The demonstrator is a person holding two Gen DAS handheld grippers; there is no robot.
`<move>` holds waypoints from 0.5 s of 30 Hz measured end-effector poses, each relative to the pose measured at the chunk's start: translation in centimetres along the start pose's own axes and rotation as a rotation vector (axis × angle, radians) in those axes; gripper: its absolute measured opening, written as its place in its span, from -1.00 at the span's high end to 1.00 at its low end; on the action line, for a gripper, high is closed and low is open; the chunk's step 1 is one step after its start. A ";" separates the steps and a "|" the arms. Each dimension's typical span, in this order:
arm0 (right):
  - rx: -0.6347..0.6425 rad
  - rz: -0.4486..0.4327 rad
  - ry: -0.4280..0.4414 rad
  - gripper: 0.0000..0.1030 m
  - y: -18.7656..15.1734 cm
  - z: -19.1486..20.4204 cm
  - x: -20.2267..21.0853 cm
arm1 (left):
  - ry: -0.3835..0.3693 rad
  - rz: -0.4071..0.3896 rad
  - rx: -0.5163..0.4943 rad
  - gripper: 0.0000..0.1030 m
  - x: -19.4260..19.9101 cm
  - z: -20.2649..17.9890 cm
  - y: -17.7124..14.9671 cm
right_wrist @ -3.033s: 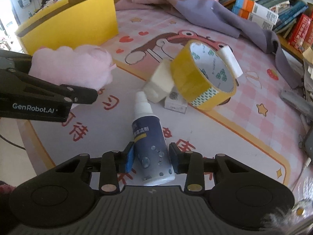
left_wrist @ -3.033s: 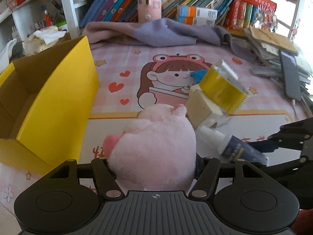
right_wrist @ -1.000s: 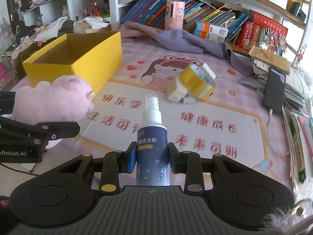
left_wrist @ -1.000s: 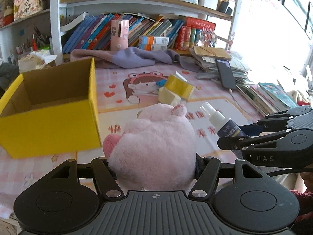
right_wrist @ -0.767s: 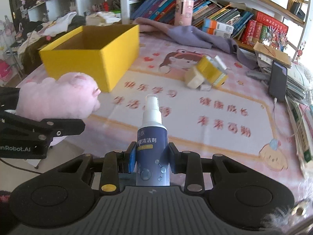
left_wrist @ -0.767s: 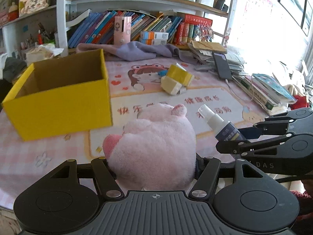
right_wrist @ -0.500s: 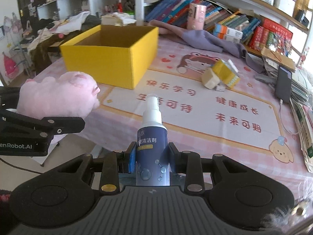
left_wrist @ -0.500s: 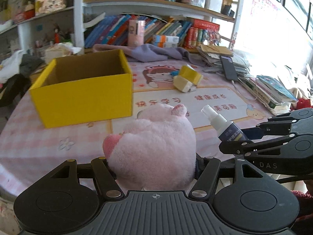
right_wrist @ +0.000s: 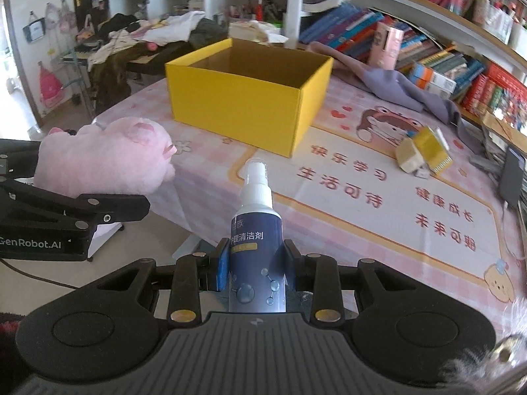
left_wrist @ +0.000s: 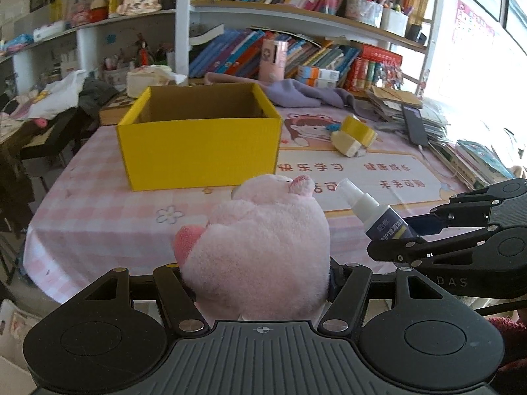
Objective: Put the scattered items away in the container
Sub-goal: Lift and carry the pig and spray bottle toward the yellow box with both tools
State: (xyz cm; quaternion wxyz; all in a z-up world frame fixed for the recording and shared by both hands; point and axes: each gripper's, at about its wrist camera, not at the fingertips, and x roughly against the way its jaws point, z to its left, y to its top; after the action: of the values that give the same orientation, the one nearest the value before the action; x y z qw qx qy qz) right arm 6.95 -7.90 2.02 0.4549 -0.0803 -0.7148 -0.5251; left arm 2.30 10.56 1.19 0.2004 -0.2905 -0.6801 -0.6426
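The table [left_wrist: 98, 204] stretches ahead of me under its pink checked cloth, and on it the yellow box [left_wrist: 201, 151] stands open; what I can see of its inside is bare, so by my reckoning nothing has gone in yet. My left gripper [left_wrist: 260, 279] is clamped on the pink plush [left_wrist: 263, 247], jaws about half spread to take its bulk, and I hold it in the air short of the table's near edge, well apart from the box. My right gripper [right_wrist: 255, 270] pinches the spray bottle [right_wrist: 257, 247] with narrow jaws, nozzle up, just beside the plush and likewise short of the table. Beyond the box, on the printed mat, the tape roll [right_wrist: 431, 151] leans against a pale block [right_wrist: 410, 159], both untouched. So two items are lifted but not yet delivered, and that small pile on the mat is still left for me to fetch.
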 end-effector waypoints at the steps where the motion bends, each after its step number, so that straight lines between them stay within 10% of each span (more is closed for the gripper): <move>1: 0.006 0.000 0.005 0.41 0.1 0.2 -0.1 | 0.005 -0.001 0.004 -0.26 0.1 0.2 0.0; 15: 0.108 0.027 0.108 0.41 2.0 2.6 -2.8 | 0.075 0.024 0.080 -0.26 -0.7 2.5 -0.3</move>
State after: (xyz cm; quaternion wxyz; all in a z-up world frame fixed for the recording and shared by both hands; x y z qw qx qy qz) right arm 8.24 -3.92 1.21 0.5036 -0.0368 -0.7152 -0.4832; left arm 2.85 12.97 0.28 0.2451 -0.2661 -0.6937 -0.6228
